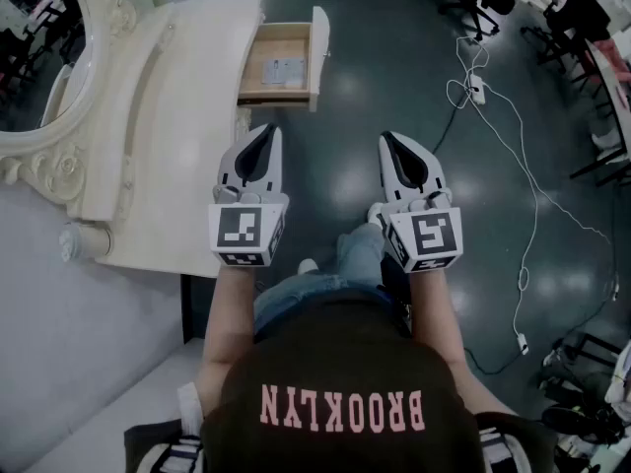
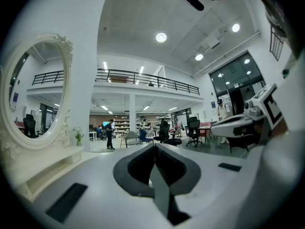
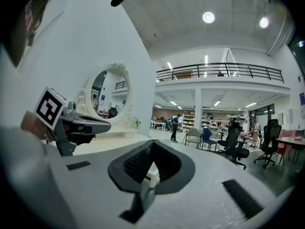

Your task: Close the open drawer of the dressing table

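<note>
**Still open: drawer ahead of two pressed-together tongs**

Seen from the head view, the drawer (image 1: 318, 47) stands pulled out from the long front edge of the cream desk (image 1: 187, 116), near its far end. Its pale front panel sits well clear of the desk edge, and the wooden inside is exposed. A couple of flat grey items (image 1: 284, 71) lie on the drawer's floor.

The left tongs (image 1: 264, 131) are held level beside the desk edge. They point toward the drawer but are well apart from it, touching nothing. Their own view shows the two dark pads meeting along a single line, pressed together with nothing between them.

The right tongs (image 1: 389, 138) are held level alongside, over the dark floor (image 1: 375, 28) and farther out from the desk. Their tips also meet, and they pinch nothing. Each pair of tongs shows its marker cube toward the person.

An oval mirror (image 1: 39, 47) in an ornate cream frame stands on the desk's far side, at the left of the head view. A small potted plant (image 2: 78, 135) sits on the shelf at its foot. A white cable (image 1: 513, 136) trails across the floor to the right. The person's jeans-clad leg (image 1: 355, 254) shows between the two arms.
</note>
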Demonstrator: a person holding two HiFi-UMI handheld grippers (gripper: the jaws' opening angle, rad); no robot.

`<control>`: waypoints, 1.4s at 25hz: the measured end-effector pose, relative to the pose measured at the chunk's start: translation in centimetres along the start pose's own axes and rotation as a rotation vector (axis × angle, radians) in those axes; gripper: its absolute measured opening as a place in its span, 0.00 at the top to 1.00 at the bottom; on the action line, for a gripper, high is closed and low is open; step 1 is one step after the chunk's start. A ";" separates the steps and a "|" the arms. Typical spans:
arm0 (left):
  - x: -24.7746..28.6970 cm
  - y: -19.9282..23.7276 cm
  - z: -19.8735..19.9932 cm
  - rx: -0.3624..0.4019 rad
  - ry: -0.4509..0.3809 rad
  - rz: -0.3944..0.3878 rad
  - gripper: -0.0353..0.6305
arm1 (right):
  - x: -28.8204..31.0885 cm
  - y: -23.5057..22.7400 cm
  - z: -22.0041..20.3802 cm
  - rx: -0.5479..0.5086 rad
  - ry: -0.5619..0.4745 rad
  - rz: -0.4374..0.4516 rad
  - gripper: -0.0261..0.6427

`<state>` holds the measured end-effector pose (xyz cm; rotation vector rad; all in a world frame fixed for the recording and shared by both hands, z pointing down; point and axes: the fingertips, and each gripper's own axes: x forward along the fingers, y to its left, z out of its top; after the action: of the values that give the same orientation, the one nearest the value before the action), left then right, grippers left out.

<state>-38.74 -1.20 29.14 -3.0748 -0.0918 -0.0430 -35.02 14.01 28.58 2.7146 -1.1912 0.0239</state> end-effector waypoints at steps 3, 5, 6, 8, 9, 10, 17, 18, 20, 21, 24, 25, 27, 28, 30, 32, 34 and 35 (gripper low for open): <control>1.5 -0.2 0.0 0.008 0.009 0.002 0.94 | 0.8 -1.0 -0.2 0.003 -0.002 0.004 0.97; 2.7 -0.3 0.1 0.011 0.012 0.006 0.94 | 1.5 -2.1 -0.4 0.006 -0.002 0.008 0.97; 3.4 -0.4 0.2 0.014 0.013 0.008 0.94 | 1.9 -2.7 -0.4 0.008 -0.001 0.010 0.97; 4.9 -0.6 0.3 0.018 0.016 0.013 0.94 | 2.8 -3.9 -0.6 0.014 0.003 0.016 0.97; 5.7 -0.7 0.4 0.019 0.018 0.016 0.94 | 3.3 -4.6 -0.8 0.017 0.005 0.021 0.97; 6.5 -0.8 0.4 0.018 0.022 0.019 0.94 | 3.8 -5.3 -0.9 0.018 0.007 0.026 0.97; 12.7 -2.7 0.7 0.028 0.044 0.019 0.94 | 6.9 -10.8 -1.1 0.036 0.002 0.057 0.97; 13.6 -3.1 0.7 0.034 0.043 0.020 0.94 | 7.3 -11.6 -1.2 0.037 0.004 0.062 0.97; 15.2 -3.8 0.5 0.047 0.043 0.021 0.94 | 8.1 -13.3 -1.5 0.038 0.010 0.072 0.97; 16.1 -4.2 0.3 0.050 0.049 0.023 0.94 | 8.4 -14.2 -1.7 0.039 0.013 0.079 0.97; 18.5 -5.4 0.1 0.052 0.067 0.040 0.94 | 9.4 -16.5 -2.2 0.032 0.019 0.104 0.97; 19.2 -5.7 0.0 0.050 0.071 0.048 0.94 | 9.8 -17.2 -2.4 0.030 0.021 0.116 0.97; 20.6 -6.3 -0.1 0.047 0.077 0.065 0.94 | 10.3 -18.5 -2.8 0.026 0.025 0.140 0.97; 21.3 -6.6 -0.2 0.046 0.080 0.075 0.94 | 10.5 -19.3 -3.1 0.026 0.027 0.151 0.97; 22.7 -7.3 -0.2 0.041 0.084 0.099 0.94 | 11.0 -20.9 -3.4 0.024 0.030 0.174 0.97; 24.0 -7.9 -0.2 0.035 0.084 0.127 0.94 | 11.3 -22.5 -3.6 0.024 0.031 0.196 0.97; 25.1 -8.4 -0.2 0.027 0.086 0.154 0.94 | 11.7 -23.8 -3.9 0.027 0.033 0.221 0.97; 25.6 -8.7 -0.2 0.019 0.089 0.164 0.94 | 11.8 -24.3 -4.0 0.031 0.036 0.234 0.97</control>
<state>-13.74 8.95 30.67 -3.0434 0.1635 -0.1697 -9.01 22.26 29.78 2.5724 -1.5019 0.1217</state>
